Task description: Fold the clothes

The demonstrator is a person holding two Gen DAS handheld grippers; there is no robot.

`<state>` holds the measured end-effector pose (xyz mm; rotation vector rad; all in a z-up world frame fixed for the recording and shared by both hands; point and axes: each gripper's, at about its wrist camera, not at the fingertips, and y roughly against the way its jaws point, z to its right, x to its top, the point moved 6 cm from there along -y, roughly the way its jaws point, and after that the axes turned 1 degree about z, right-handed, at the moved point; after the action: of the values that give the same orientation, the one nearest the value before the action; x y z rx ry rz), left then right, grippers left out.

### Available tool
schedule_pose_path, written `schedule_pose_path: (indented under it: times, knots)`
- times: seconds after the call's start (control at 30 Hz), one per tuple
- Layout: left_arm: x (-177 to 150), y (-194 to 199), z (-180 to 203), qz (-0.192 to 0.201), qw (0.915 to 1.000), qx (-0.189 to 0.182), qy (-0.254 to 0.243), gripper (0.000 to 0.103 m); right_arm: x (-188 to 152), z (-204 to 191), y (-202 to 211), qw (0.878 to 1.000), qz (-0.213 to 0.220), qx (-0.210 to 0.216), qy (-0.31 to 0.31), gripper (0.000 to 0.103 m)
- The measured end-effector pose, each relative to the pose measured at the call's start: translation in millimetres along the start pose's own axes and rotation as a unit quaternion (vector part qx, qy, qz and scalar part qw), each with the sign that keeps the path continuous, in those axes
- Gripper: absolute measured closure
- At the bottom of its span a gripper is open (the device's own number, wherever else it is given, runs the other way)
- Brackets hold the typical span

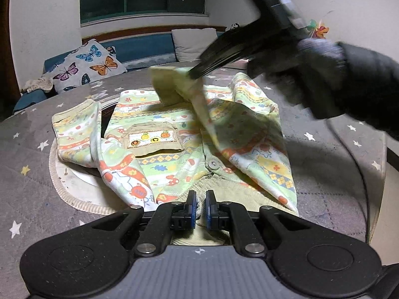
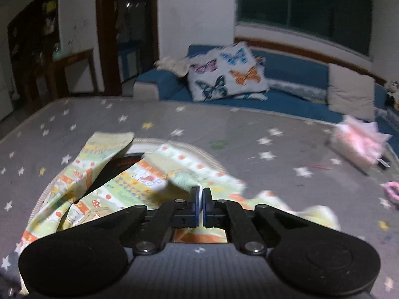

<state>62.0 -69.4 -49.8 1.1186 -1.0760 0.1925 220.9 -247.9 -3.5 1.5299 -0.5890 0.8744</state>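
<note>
A child's patterned shirt (image 1: 174, 134) in green, yellow and orange lies on the grey star-print tabletop (image 1: 25, 149), collar end nearest me. My left gripper (image 1: 201, 205) is shut on the ribbed collar edge (image 1: 224, 189). My right gripper (image 1: 193, 73) comes in from the upper right, shut on the cuff of the right sleeve (image 1: 207, 109) and holding it raised over the shirt body. In the right wrist view the right gripper (image 2: 201, 199) is shut on shirt fabric (image 2: 139, 174). The left sleeve (image 1: 74, 129) lies crumpled at the left.
A round braided mat (image 1: 72, 191) lies under the shirt. A blue sofa (image 2: 294, 74) with a butterfly cushion (image 2: 224, 72) stands behind the table. A pink bundle (image 2: 359, 144) and a small pink item (image 2: 391, 191) lie at the table's right side. A cable (image 1: 349, 144) trails across the right.
</note>
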Motion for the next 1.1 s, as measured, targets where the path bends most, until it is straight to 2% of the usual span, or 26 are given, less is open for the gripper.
schedule_pose_path:
  times: [0.17, 0.4, 0.5, 0.67, 0.77, 0.83, 0.9, 1.0, 1.1]
  knots:
    - [2, -2, 0, -0.002, 1.0, 0.008, -0.003, 0.092, -10, 41, 60, 0.999, 0.027, -0.033, -0.015, 0.101]
    - [4, -4, 1, -0.008, 0.9998, 0.017, -0.013, 0.09, -65, 109, 143, 0.991, 0.035, -0.11, -0.065, 0.101]
    - [6, -5, 2, -0.01, 0.9996, 0.02, -0.015, 0.086, -96, 126, 161, 0.987, 0.013, -0.131, -0.096, 0.101]
    - [17, -1, -2, -0.004, 0.9995, 0.028, -0.014, 0.068, -157, 146, 169, 0.975, -0.059, -0.159, -0.143, 0.099]
    - [31, 2, -9, 0.008, 0.9988, 0.045, -0.016, 0.065, -178, 149, 172, 0.97, -0.082, -0.175, -0.146, 0.091]
    - [42, 3, -18, 0.015, 0.998, 0.059, -0.013, 0.064, -177, 152, 178, 0.969, -0.076, -0.182, -0.146, 0.08]
    - [55, -2, -30, 0.019, 0.9971, 0.074, -0.005, 0.063, -170, 154, 183, 0.968, -0.063, -0.194, -0.143, 0.075]
    - [74, -14, -50, 0.02, 0.9953, 0.094, 0.009, 0.064, -153, 161, 188, 0.965, -0.038, -0.223, -0.13, 0.073]
    - [92, -32, -68, 0.015, 0.9938, 0.109, 0.015, 0.065, -143, 171, 194, 0.963, -0.02, -0.233, -0.137, 0.073]
